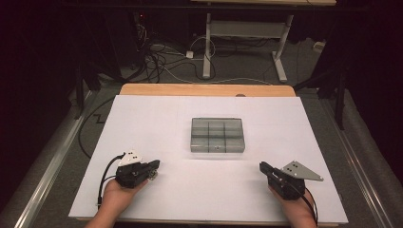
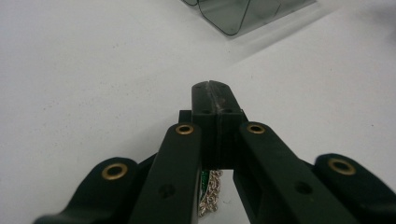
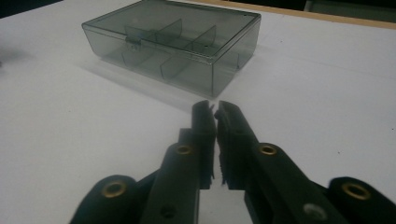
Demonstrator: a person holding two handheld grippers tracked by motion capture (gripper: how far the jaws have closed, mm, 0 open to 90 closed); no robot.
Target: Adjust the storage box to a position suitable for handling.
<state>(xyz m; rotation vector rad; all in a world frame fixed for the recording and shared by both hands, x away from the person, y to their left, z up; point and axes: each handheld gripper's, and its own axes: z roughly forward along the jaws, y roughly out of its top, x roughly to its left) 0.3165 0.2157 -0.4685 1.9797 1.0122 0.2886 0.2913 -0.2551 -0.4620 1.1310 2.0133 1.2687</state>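
Note:
A smoky grey clear box [image 1: 217, 135] with inner dividers sits lid down in the middle of the white table cover; it also appears ahead in the right gripper view [image 3: 173, 42], and its corner shows at the top of the left gripper view [image 2: 243, 14]. My left gripper [image 1: 156, 165] rests near the front left, jaws pressed together [image 2: 213, 86], with a thin silver chain [image 2: 211, 193] caught between them and hanging below. My right gripper [image 1: 262, 166] lies at the front right, its jaws closed with nothing in them [image 3: 215, 106], pointing at the box.
A white sheet [image 1: 157, 114] covers the table, with a wooden edge [image 1: 204, 89] showing at the far side. Beyond it are desk legs [image 1: 207, 42] and cables [image 1: 157, 57] on the floor. Open sheet surrounds the box on all sides.

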